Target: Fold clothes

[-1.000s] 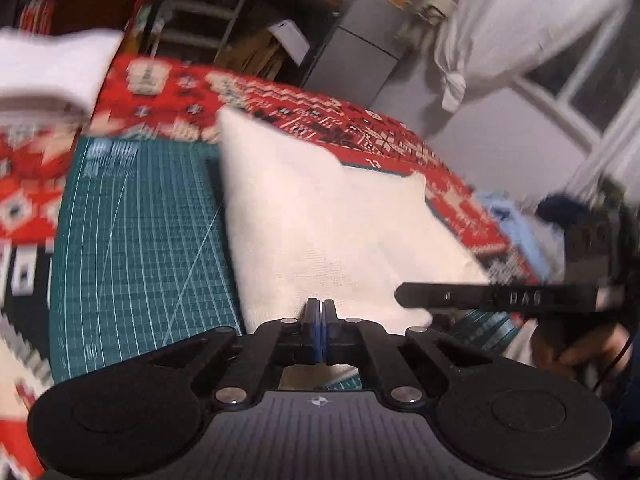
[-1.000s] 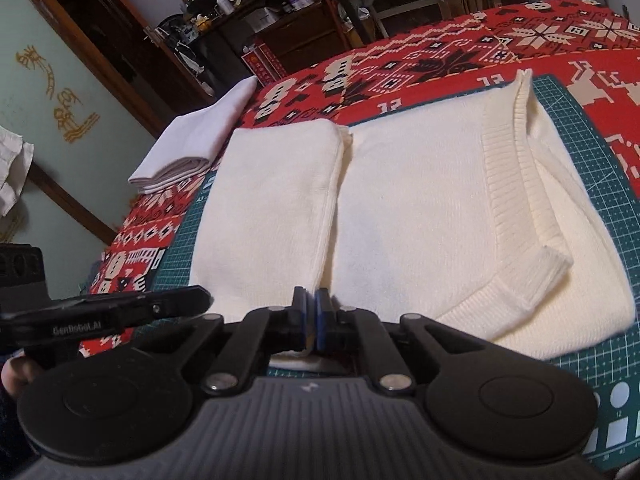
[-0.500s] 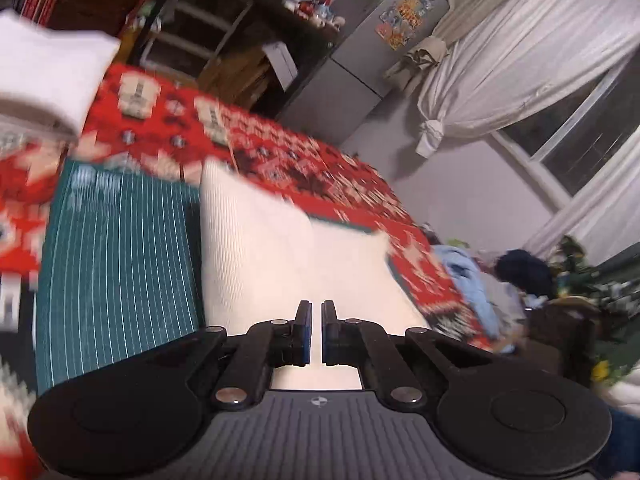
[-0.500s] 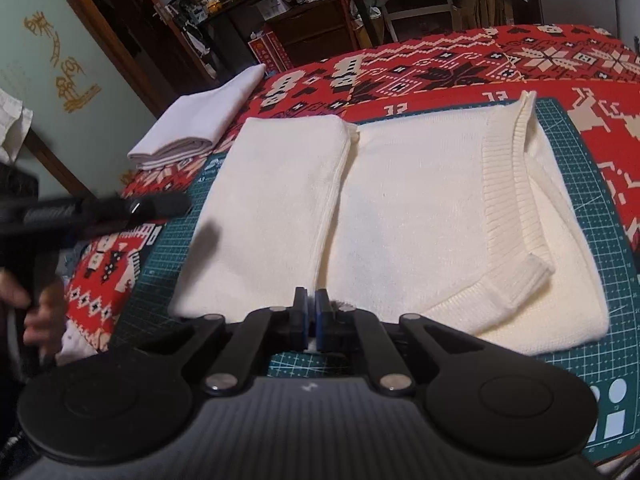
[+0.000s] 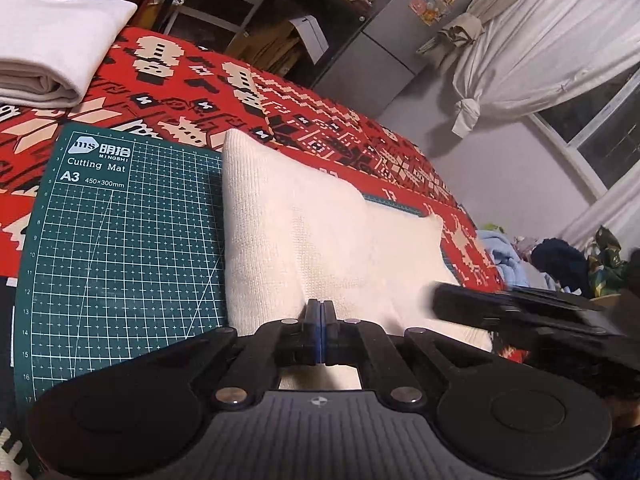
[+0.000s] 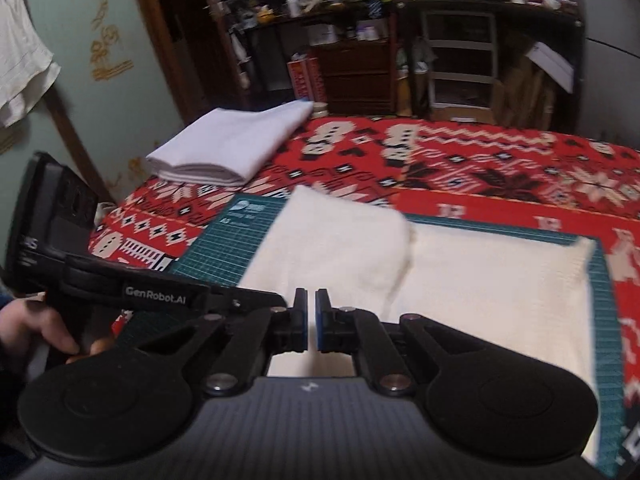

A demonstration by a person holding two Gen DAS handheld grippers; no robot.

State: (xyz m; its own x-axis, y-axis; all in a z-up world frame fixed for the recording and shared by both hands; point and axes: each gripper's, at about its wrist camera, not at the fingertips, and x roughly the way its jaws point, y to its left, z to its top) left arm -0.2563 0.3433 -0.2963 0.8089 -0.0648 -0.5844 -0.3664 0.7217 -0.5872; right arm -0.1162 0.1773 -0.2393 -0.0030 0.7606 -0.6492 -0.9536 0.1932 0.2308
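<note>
A cream knit sweater, folded into a rectangle, lies on a green cutting mat. My left gripper hovers at the sweater's near edge, its blue pads pressed together with no cloth showing between them. In the right wrist view the same sweater spreads across the mat. My right gripper stands over its near edge, open by a narrow gap with nothing in it. The left tool's black body sits at the left, held by a hand.
A folded white cloth rests on the red patterned cover at the far left corner. Dark shelves and drawers stand beyond the surface. A grey fridge and white curtains are off to the right.
The left gripper opened slightly half a second ago and has shut again near the sweater's edge. The right gripper has tilted up and back, and its gap has widened a little.
</note>
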